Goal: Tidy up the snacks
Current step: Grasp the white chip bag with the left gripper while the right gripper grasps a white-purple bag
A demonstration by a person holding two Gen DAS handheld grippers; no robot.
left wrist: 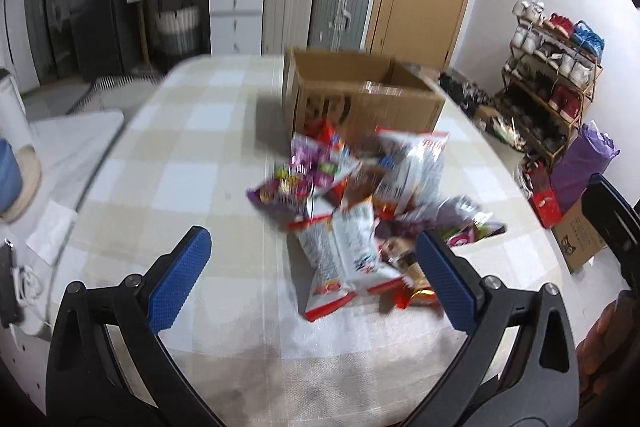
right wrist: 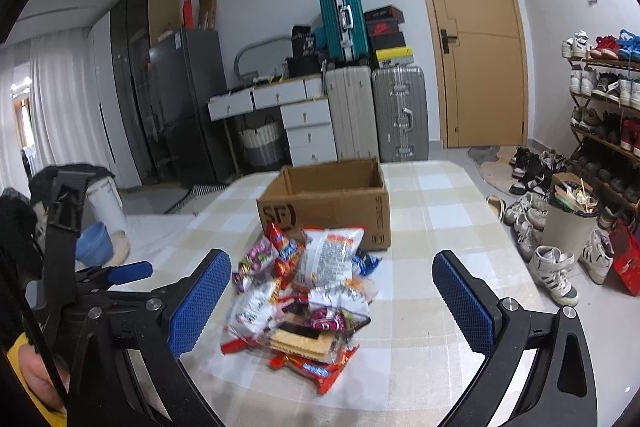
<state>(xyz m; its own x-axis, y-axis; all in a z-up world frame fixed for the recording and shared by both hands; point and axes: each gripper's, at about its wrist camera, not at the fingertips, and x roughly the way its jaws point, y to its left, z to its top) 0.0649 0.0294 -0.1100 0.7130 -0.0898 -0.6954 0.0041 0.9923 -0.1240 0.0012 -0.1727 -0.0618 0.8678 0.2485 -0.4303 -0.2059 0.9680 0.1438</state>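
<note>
Snack pile (right wrist: 304,307) sits heaped mid-table on the checked tablecloth (right wrist: 424,339), just in front of the cardboard box (right wrist: 328,211). Mixed crinkly packets, overlapping and tilted every which way. White-and-red chip bag (right wrist: 328,251) at the back of the heap, leaning toward the box. Purple/pink candy packets (right wrist: 256,259) on the pile's left side. Clear-wrapped crackers (right wrist: 298,341), pale squares visible through the film, near the front. Red wrapper (right wrist: 320,373) lies flat at the front edge, closest to the camera. Small blue packet (right wrist: 366,263) at the right of the chip bag. Printing on most packs too blurred to read.

Left wrist view: same snack pile (left wrist: 360,211), motion-blurred, with a white bag with red trim (left wrist: 344,259) nearest the fingers and the box (left wrist: 360,95) behind it. Box is open-topped, brown, black logo on its front; nothing visible inside from these angles.

Right gripper (right wrist: 332,303): jaws spread wide, holding nothing, blue pads either side of the pile, above the table. Left gripper (left wrist: 312,279): jaws also spread wide, nothing between them, pile ahead and toward the right finger. The left gripper also shows at the left edge of the right wrist view.

Behind the table: suitcases (right wrist: 376,115), white drawer desk (right wrist: 288,107), wooden door (right wrist: 472,39), shoe rack (right wrist: 604,95) at right.
</note>
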